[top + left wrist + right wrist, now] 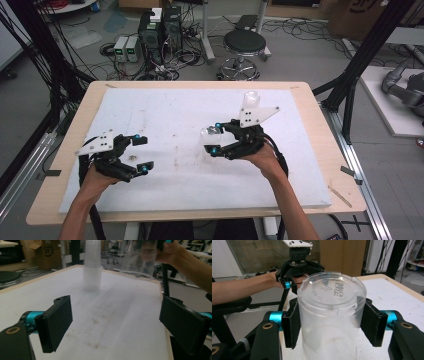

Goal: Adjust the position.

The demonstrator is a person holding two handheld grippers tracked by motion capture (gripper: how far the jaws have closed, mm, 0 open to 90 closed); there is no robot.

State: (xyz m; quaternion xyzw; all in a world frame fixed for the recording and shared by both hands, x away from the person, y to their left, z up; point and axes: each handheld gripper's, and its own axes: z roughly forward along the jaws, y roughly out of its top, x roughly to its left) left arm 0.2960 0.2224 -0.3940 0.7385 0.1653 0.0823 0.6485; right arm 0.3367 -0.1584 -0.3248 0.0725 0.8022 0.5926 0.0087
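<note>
My right gripper (216, 138) is shut on a clear plastic cup (208, 133) and holds it just above the white mat, right of centre. In the right gripper view the cup (329, 295) sits between the black pads (292, 326), its embossed base turned toward the camera. A tall stack of clear cups (251, 99) stands on the mat behind that hand; the left gripper view shows the stack (92, 267) at the far end. My left gripper (141, 154) hovers over the mat's left side, open, with nothing between its pads (56, 322).
The white mat (170, 110) covers a wooden table (320, 135) and carries faint dirty streaks (100, 325). On the floor beyond the far edge are a black stool (244, 44), computer cases (160, 30) and cables. Black frame posts (362, 55) rise at the right.
</note>
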